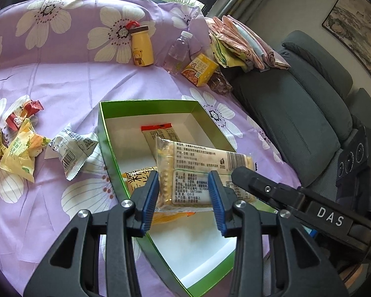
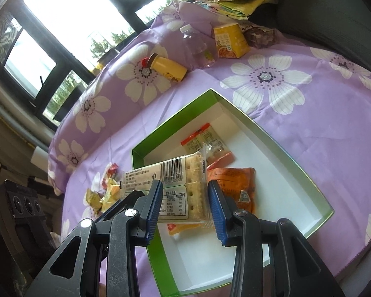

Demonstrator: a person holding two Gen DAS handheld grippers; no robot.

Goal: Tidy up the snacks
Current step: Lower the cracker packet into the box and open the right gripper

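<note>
A clear packet of crackers [image 1: 190, 173] [image 2: 180, 173] hangs over the near part of the green box [image 1: 146, 104] [image 2: 272, 133]. Both grippers hold it from opposite ends. My left gripper [image 1: 184, 193] is shut on one end, its blue pads pressing the sides. At the other end my right gripper [image 2: 185, 203] is shut on the packet as well; one of its black fingers [image 1: 249, 175] shows in the left wrist view. Inside the box lie a red-topped packet [image 1: 160, 133] [image 2: 205, 141] and an orange packet [image 2: 237, 185], partly hidden under the crackers.
Loose snack packets [image 1: 17, 146] and a white packet [image 1: 71, 148] lie on the purple flowered cloth left of the box. A yellow bottle [image 1: 142, 47], a water bottle [image 1: 178, 52] and a yellow carton [image 1: 200, 70] stand behind it. Folded clothes [image 1: 237, 42] rest on a grey sofa [image 1: 296, 113].
</note>
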